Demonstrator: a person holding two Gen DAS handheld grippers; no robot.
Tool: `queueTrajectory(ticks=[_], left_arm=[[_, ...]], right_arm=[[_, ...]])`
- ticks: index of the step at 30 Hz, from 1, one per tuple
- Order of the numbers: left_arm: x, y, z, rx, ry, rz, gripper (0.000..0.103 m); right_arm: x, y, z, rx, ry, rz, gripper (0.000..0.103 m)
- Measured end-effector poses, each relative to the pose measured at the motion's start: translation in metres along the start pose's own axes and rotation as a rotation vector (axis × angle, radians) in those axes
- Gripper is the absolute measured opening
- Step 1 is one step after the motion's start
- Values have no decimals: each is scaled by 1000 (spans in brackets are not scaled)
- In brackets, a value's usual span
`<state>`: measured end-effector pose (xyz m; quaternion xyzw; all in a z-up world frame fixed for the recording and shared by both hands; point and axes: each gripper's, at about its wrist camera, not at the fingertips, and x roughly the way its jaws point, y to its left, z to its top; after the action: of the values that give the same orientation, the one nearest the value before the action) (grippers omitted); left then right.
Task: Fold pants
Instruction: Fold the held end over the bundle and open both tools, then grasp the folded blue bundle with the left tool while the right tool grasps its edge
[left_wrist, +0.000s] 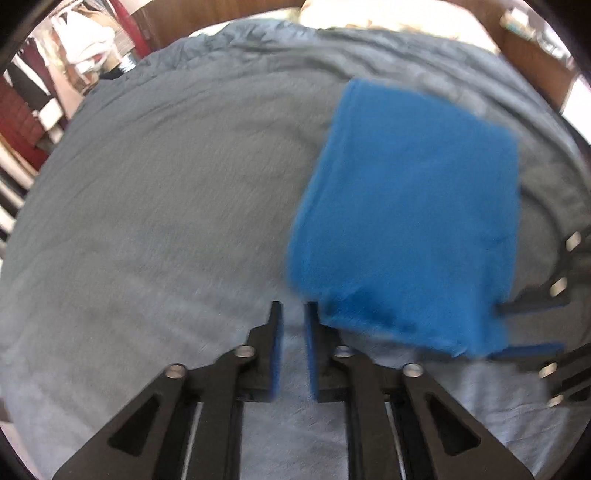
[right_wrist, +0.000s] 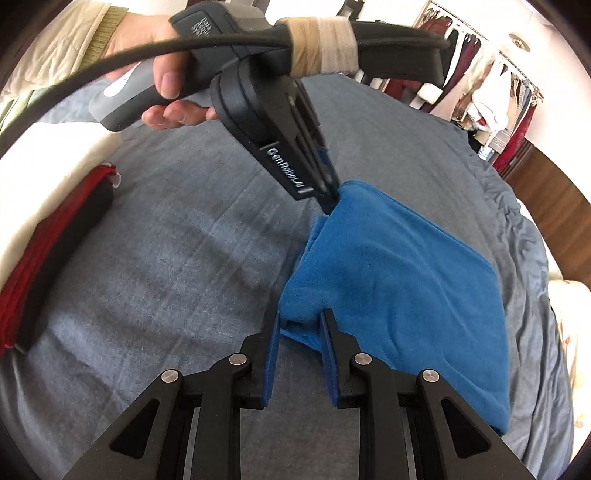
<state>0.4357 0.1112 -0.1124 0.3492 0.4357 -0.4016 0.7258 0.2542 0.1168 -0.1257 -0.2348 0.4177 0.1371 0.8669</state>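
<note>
The blue fleece pants (left_wrist: 406, 221) (right_wrist: 399, 280) lie folded into a thick rectangle on the grey bedsheet (right_wrist: 166, 258). My right gripper (right_wrist: 300, 314) is shut on their near left corner, with blue fabric bunched between its pads. It shows at the right edge of the left wrist view (left_wrist: 509, 326). My left gripper (left_wrist: 291, 306) has its jaws nearly together, and only sheet shows in the slit. The pants' corner lies just beside its right finger. In the right wrist view, a person's hand (right_wrist: 166, 74) holds the left gripper (right_wrist: 327, 205) tip-down at the pants' far corner.
A red and black folded item (right_wrist: 55, 258) and a white cushion (right_wrist: 48, 166) lie at the bed's left side. A rack of hanging clothes (right_wrist: 491, 99) (left_wrist: 85, 48) stands beyond the bed. Wrinkled grey sheet (left_wrist: 166, 203) spreads left of the pants.
</note>
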Motion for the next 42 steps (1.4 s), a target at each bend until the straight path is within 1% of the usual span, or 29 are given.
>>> queueTrajectory(ticks=[1,3,7,8,10,12,14,16,17,18,19,20,22,24,27,29,31,33,35,36,37,38,39,40,42], left_arm=[[2,3,-4,-24,17,5,11],[1,5,-8,-77,37,-17,11],[-19,4,-14,-203,-11,1,12],[-28,4,-14,-262,-40,-22,14],[-42,0,-13,-343,-84,-58,16],[-52,-4,-7,-402,-128,-65,17],[-61,-7,1,-483,-189,-87,20],[-68,-12,6,-529,-246,-63,20],[-70,-13,8,-557,-275,-78,20],[-69,-14,11,-591,-292,-115,20],[-65,-16,13,-618,-299,-160,20],[-61,-20,15,-628,-294,-175,20],[-46,-26,16,-630,-233,-120,20],[-32,-24,6,-669,-187,-97,19],[-24,-24,-9,-775,-176,-106,19],[-24,-28,-10,-794,-171,-74,19],[-28,-31,-11,-821,-175,-52,19],[-33,-35,-11,-847,-180,-31,20],[-43,-38,-14,-883,-182,0,23],[-49,-39,-15,-897,-187,15,29],[-58,-42,-15,-911,-190,48,35],[-67,-45,-15,-913,-194,66,38],[-75,-49,-14,-914,-205,80,44],[-85,-52,-13,-924,-217,104,53],[-93,-57,-11,-943,-219,146,61]], right_arm=[[0,-1,-1,11,5,6,24],[0,-4,-2,35,23,29,25],[-2,-3,-2,21,15,45,25],[-3,0,-4,-1,10,42,25],[-3,4,-7,-22,6,42,25],[-8,0,-11,3,-10,59,25],[-10,-3,-14,19,-17,72,25],[-13,-7,-17,30,-20,94,25],[-14,-8,-18,26,-25,98,25],[-15,-9,-20,27,-30,102,25],[-16,-10,-21,31,-33,111,25],[-16,-12,-22,33,-36,126,25],[-19,-14,-25,29,-41,143,25],[-24,-18,-30,26,-50,139,25],[-29,-37,-38,77,-30,146,25],[-32,-54,-43,135,-13,141,25],[-37,-74,-46,194,-12,115,26],[-44,-103,-46,271,-22,79,36],[-51,-131,-48,355,-34,51,43],[-56,-147,-49,403,-44,39,45],[-57,-159,-49,433,-51,33,46],[-61,-174,-49,475,-61,22,50],[-65,-186,-50,506,-75,13,55],[-68,-196,-49,530,-88,7,58],[-73,-210,-50,565,-122,2,66]])
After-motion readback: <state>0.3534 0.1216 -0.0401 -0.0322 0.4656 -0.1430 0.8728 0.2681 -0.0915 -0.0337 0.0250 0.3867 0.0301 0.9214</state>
